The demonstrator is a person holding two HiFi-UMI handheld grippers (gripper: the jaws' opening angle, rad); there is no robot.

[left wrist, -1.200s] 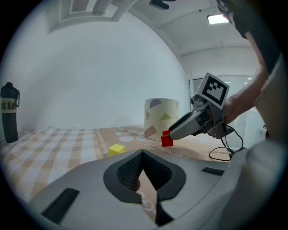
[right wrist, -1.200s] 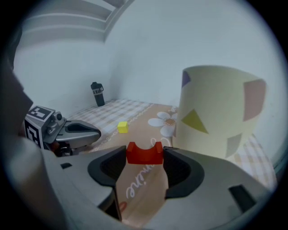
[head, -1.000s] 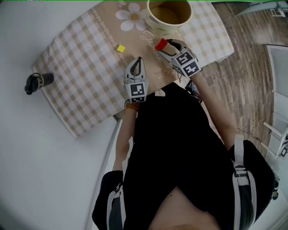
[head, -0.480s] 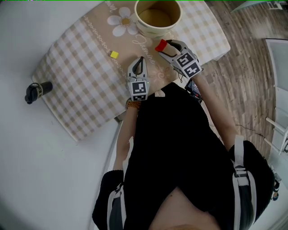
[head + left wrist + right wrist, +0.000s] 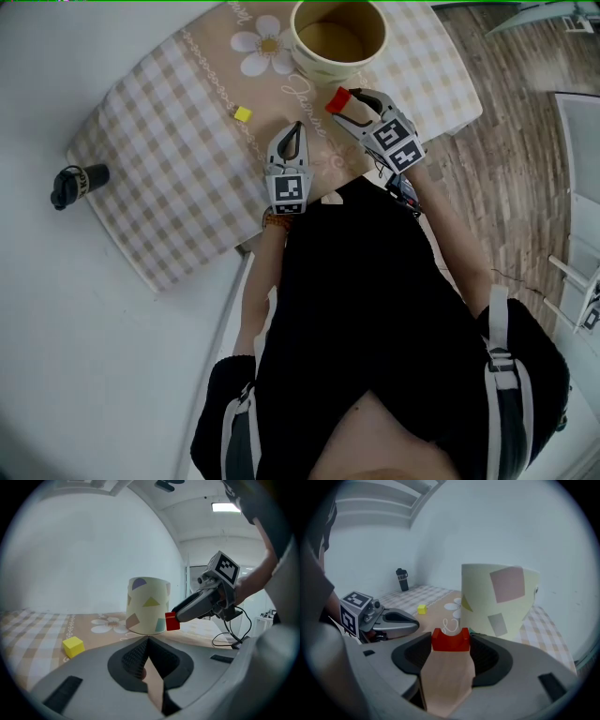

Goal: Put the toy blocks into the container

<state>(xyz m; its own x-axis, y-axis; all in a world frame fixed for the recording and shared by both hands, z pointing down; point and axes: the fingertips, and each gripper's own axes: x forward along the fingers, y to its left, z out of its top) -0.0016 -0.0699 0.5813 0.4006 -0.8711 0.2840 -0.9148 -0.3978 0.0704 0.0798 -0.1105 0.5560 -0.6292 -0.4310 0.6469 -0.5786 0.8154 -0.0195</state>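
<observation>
1. A table covered by a checked cloth (image 5: 169, 187) with a beige flowered band is seen from above, with the person's black-clad torso (image 5: 375, 309) filling the lower part of the head view.
2. The container (image 5: 302, 54), a pale yellow cup with coloured shapes on its wall, is stood upright on the beige band at the far edge of the cloth.
3. The right gripper (image 5: 349, 101) is held just beside the container's near side, on the person's side of it. Its jaws are clamped on the red block (image 5: 336, 99).
4. The left gripper (image 5: 294, 131) is held low over the cloth, near the right gripper and to its left. In the left gripper view its jaws (image 5: 148, 641) are seen pressed together with nothing between them.
5. A black bottle (image 5: 75, 181) is laid on the white surface beyond the cloth's left edge, well apart from everything else.
6. The red block (image 5: 450, 640) is gripped by its two sides at the jaw tips. It is kept outside the container, close against the lower wall (image 5: 147, 606); contact with the wall cannot be judged.
7. A yellow block (image 5: 243, 114) is left lying on the cloth, to the left of the container and just ahead of the left gripper's tips.
</observation>
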